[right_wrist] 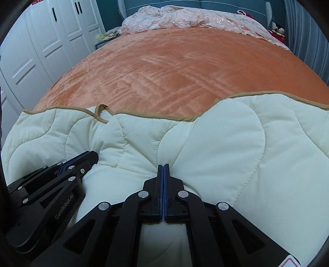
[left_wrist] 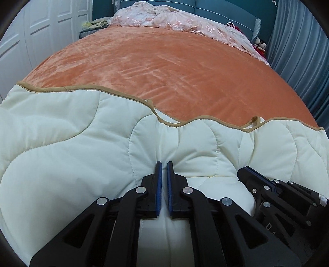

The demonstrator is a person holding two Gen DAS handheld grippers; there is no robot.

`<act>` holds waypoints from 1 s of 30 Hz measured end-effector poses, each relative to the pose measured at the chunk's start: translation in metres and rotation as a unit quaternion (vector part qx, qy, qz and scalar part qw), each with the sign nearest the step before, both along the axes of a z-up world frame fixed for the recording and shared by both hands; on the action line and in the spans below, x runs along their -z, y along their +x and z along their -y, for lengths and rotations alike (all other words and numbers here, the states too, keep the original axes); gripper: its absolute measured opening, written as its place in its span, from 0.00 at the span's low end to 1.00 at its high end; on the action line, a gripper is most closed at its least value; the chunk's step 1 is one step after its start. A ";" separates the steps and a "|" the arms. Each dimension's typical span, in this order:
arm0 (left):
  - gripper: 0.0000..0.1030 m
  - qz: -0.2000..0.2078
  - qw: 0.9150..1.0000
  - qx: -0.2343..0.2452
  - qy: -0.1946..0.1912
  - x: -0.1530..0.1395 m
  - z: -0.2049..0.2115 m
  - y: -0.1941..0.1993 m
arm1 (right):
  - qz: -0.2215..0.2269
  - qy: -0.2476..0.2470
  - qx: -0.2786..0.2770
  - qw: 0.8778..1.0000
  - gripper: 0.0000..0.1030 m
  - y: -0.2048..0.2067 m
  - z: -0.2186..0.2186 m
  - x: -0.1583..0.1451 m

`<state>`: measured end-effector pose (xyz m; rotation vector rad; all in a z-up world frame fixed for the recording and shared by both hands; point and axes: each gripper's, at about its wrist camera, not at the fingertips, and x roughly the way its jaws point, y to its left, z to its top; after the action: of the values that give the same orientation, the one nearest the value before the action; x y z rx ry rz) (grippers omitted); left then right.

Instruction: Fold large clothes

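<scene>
Cream quilt [left_wrist: 72, 143], lower frame, on the orange bed [left_wrist: 164, 67]: my left gripper [left_wrist: 164, 164] and right gripper [right_wrist: 163, 166] each pinch a ridge; I should lift both evenly.

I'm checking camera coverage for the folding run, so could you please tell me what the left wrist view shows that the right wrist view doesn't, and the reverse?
Only the left wrist view shows the left gripper from behind, pads nearly together over a pucker of the cream quilt, and a long stretch of blue curtain. Only the right wrist view shows the right gripper from behind, pads fully together, and the black handles on the white wardrobe doors. Both show the other gripper at the side, the quilt's tan edging, the orange blanket and the pink lace fabric.
</scene>
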<state>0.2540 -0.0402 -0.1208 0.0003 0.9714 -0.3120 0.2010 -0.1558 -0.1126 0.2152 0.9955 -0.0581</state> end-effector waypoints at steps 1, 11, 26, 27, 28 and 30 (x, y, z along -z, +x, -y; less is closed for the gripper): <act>0.03 0.001 1.000 0.000 -0.001 0.000 -0.001 0.001 | 0.001 0.003 0.000 1.000 0.00 0.000 0.002 0.001; 0.02 0.020 1.000 -0.004 0.009 0.002 0.003 -0.002 | 0.016 -0.001 0.002 1.000 0.00 0.001 0.000 0.004; 0.18 0.009 0.994 -0.088 -0.062 -0.074 -0.064 -0.033 | 0.096 0.086 0.116 0.985 0.12 -0.066 0.050 -0.073; 0.18 0.009 0.995 -0.083 -0.063 -0.080 -0.067 -0.043 | 0.091 0.094 0.102 0.986 0.12 -0.078 0.045 -0.076; 0.18 0.004 0.996 -0.074 -0.058 -0.082 -0.066 -0.053 | 0.086 0.096 0.084 0.988 0.12 -0.088 0.038 -0.078; 0.18 -0.006 0.998 -0.052 -0.045 -0.080 -0.057 -0.075 | 0.065 0.086 0.045 0.993 0.12 -0.103 0.017 -0.076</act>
<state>0.1791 0.0170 -0.0412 -0.1347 0.9650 -0.2593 0.0981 -0.1728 -0.0367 0.4163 0.8598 -0.0408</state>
